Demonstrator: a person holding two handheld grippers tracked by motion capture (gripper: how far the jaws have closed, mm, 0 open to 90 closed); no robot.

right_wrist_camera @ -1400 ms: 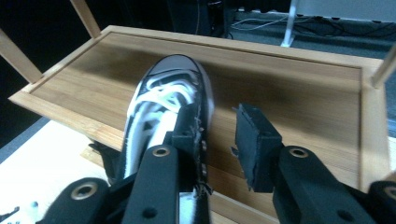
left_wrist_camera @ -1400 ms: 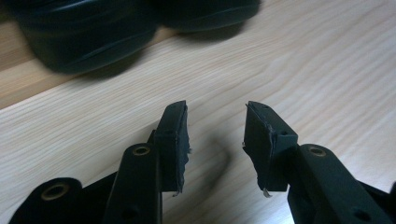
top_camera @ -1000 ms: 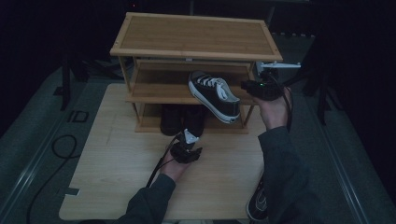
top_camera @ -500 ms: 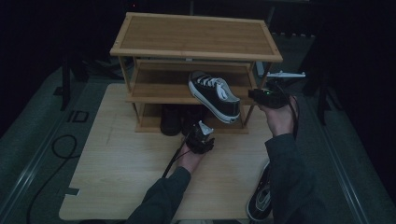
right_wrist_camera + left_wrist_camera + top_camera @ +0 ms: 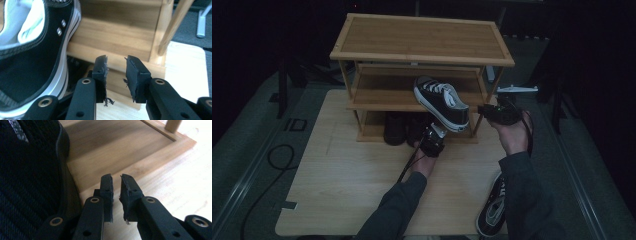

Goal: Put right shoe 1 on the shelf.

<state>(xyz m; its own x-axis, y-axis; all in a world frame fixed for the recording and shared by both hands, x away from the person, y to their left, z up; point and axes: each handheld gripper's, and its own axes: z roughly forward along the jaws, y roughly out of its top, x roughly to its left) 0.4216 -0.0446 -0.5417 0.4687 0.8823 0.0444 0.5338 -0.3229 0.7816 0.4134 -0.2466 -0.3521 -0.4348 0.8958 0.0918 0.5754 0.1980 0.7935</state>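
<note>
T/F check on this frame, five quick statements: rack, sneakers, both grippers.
1. A black-and-white sneaker sits on the middle shelf of the wooden rack, its heel overhanging the front edge. True.
2. The rack's top shelf carries a pair of shoes. False: the top is bare.
3. The left gripper has nothing between its jaws. True: they stand a narrow gap apart, with a dark shoe beside them, and they have just been closing.
4. The right gripper is clamped on the sneaker. False: its jaws are empty, and the sneaker is off to their left in the right gripper view.
5. Another sneaker lies on the table near the person's right sleeve. True.
</note>
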